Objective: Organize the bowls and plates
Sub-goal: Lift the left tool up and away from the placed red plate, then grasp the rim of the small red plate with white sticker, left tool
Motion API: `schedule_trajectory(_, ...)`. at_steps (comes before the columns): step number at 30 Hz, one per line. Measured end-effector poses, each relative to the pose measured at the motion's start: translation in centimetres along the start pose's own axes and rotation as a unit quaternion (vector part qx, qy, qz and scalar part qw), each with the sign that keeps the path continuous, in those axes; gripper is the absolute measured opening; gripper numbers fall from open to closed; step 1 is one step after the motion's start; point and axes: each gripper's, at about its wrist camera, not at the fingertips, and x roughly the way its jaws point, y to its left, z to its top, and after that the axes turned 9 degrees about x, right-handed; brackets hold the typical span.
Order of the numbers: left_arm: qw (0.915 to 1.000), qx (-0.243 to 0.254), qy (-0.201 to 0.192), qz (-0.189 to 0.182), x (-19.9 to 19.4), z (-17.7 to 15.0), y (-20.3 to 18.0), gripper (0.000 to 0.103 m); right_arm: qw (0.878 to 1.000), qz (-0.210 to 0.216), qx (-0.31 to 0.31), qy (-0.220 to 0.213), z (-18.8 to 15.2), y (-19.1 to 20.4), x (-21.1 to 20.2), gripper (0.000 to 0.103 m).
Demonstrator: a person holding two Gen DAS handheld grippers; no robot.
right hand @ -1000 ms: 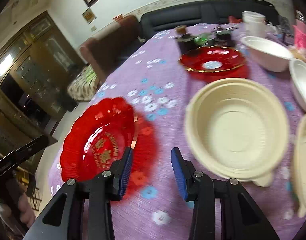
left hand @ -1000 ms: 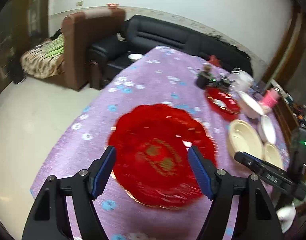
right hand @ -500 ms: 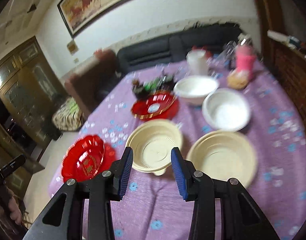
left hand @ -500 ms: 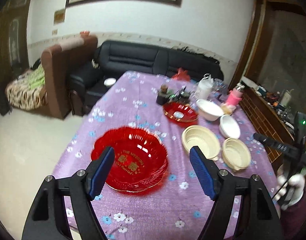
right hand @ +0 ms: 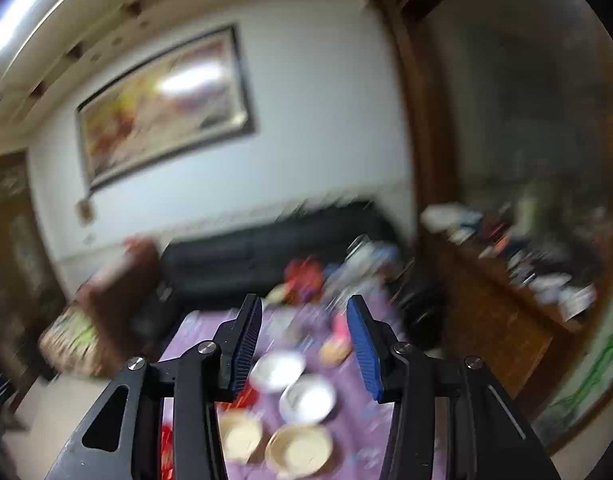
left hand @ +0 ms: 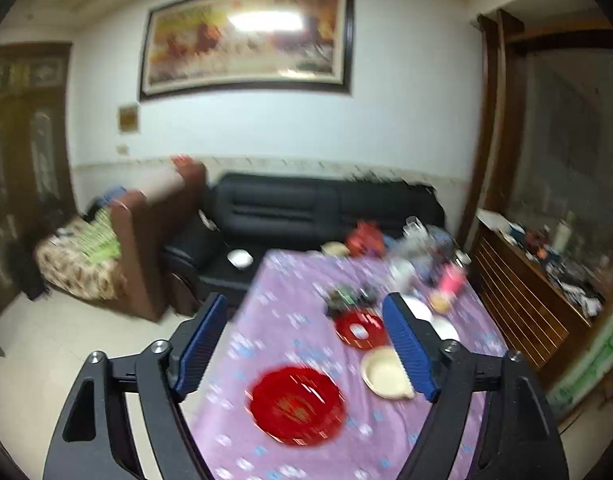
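Note:
My left gripper (left hand: pixel 304 346) is open and empty, held high and far back from the table. Below it a large red plate (left hand: pixel 296 404) lies near the front of the purple flowered tablecloth (left hand: pixel 286 312). A smaller red plate (left hand: pixel 360 328) and a cream bowl (left hand: pixel 382 372) lie beyond it. My right gripper (right hand: pixel 304 346) is open and empty, also high above the table. Its blurred view shows two white bowls (right hand: pixel 278 370) (right hand: pixel 308 398) and two cream bowls (right hand: pixel 240 436) (right hand: pixel 300 450).
A black sofa (left hand: pixel 318 208) and a brown armchair (left hand: pixel 154 236) stand beyond the table. A wooden cabinet (left hand: pixel 526 292) with clutter stands at the right. Cups, a pink container (left hand: pixel 450 282) and other small items crowd the table's far end.
Both grippers have pulled up and back from the table and tilted upward. The plates and bowls now look small and far below. Both stay open and empty.

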Motion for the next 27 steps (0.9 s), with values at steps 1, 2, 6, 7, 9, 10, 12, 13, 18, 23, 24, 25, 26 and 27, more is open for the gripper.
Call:
schedule_trajectory(1,0.9999,-0.002,-0.005,0.013,-0.4,0.8,0.5,0.086,0.999,-0.034,-0.005,-0.027,2.8,0.1,-1.3,0.062)
schedule_trajectory(2,0.9993,-0.006,-0.012,0.034,-0.9,2.3,1.4,0.089,0.997,-0.063,-0.008,-0.043,4.6,0.3,-2.0,0.062)
schedule_trajectory(6,0.9961,-0.006,-0.015,0.086,-0.4,5.0,3.8,0.099,0.992,-0.107,-0.007,-0.066,8.1,1.3,-2.6,0.068)
schedule_trajectory(7,0.9955,-0.008,-0.013,0.094,0.6,4.9,4.3,0.099,0.992,-0.100,-0.005,-0.071,7.7,1.8,-2.1,0.070)
schedule_trajectory(9,0.9963,-0.019,-0.001,0.083,2.8,3.6,4.5,0.100,0.994,-0.085,-0.017,-0.068,6.0,3.1,-0.7,0.079)
schedule_trajectory(10,0.9970,-0.023,0.011,0.073,4.5,2.7,4.5,0.100,0.995,-0.075,-0.033,-0.055,4.2,4.1,1.5,0.079)
schedule_trajectory(12,0.9973,-0.028,0.041,0.055,8.5,0.3,4.0,0.100,0.996,-0.067,-0.052,-0.028,1.4,5.2,5.0,0.079)
schedule_trajectory(13,0.9971,-0.029,0.052,0.047,9.8,-0.6,3.7,0.100,0.996,-0.059,-0.065,0.002,-1.2,6.3,8.3,0.079)
schedule_trajectory(18,0.9879,-0.052,0.139,-0.045,21.4,-7.1,1.3,0.100,0.986,0.005,-0.086,0.144,-12.9,9.3,21.0,0.079)
schedule_trajectory(23,0.9645,-0.103,0.222,-0.101,33.9,-12.2,-0.9,0.100,0.955,0.056,-0.091,0.278,-24.6,11.9,32.3,0.073)
schedule_trajectory(24,0.9610,-0.109,0.232,-0.104,35.7,-13.0,-1.1,0.096,0.947,0.064,-0.088,0.303,-27.0,12.5,34.4,0.070)
schedule_trajectory(25,0.9558,-0.115,0.249,-0.106,38.5,-14.1,-1.5,0.093,0.938,0.071,-0.082,0.329,-29.3,12.9,36.4,0.068)
schedule_trajectory(26,0.9523,-0.118,0.260,-0.108,39.9,-14.8,-1.9,0.085,0.929,0.077,-0.073,0.355,-31.6,13.2,38.5,0.066)
schedule_trajectory(27,0.9473,-0.121,0.274,-0.113,41.6,-15.4,-2.3,0.080,0.923,0.080,-0.066,0.370,-32.9,13.1,39.6,0.064)
